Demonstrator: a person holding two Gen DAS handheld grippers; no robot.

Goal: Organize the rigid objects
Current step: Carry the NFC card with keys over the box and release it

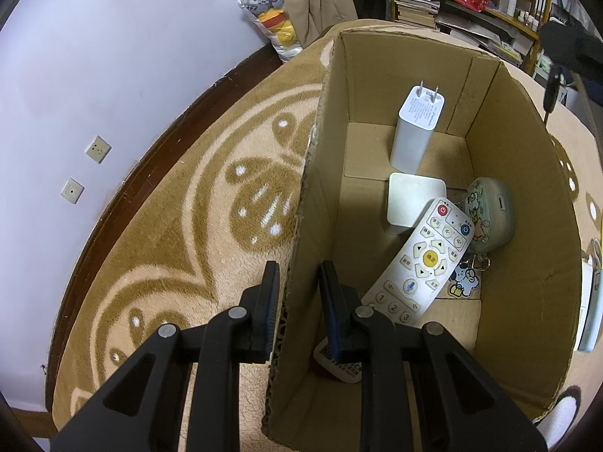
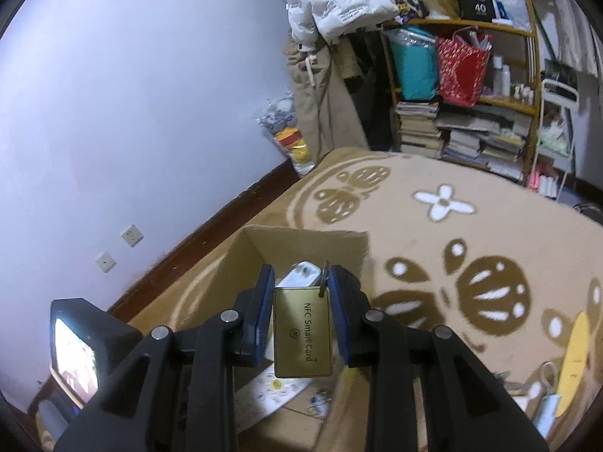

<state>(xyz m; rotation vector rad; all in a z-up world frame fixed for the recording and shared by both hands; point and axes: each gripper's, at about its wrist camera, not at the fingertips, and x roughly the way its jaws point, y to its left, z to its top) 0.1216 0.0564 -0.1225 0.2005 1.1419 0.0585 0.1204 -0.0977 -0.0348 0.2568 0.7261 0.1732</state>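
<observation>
Left gripper: black fingers with blue pads, straddling the near-left wall of the cardboard box; jaws part-closed around the wall, contact with the board cannot be told. The corrugated wall is stiff but crushable, so likely best pinched lightly near the rim.

Box contents, centre to right of the left wrist view: white charger, upright, prongs up, smooth hard plastic; white square block, rounded corners; remote control, slim, lying tilted against the block, with rubbery buttons; pale rounded case with cartoon print, beside the remote.

Right gripper, lower centre of the right wrist view: jaws narrowed on the NFC smart card, held above the box. Gold, flat, rigid, probably light and slippery; the edge grip seems sound.
</observation>
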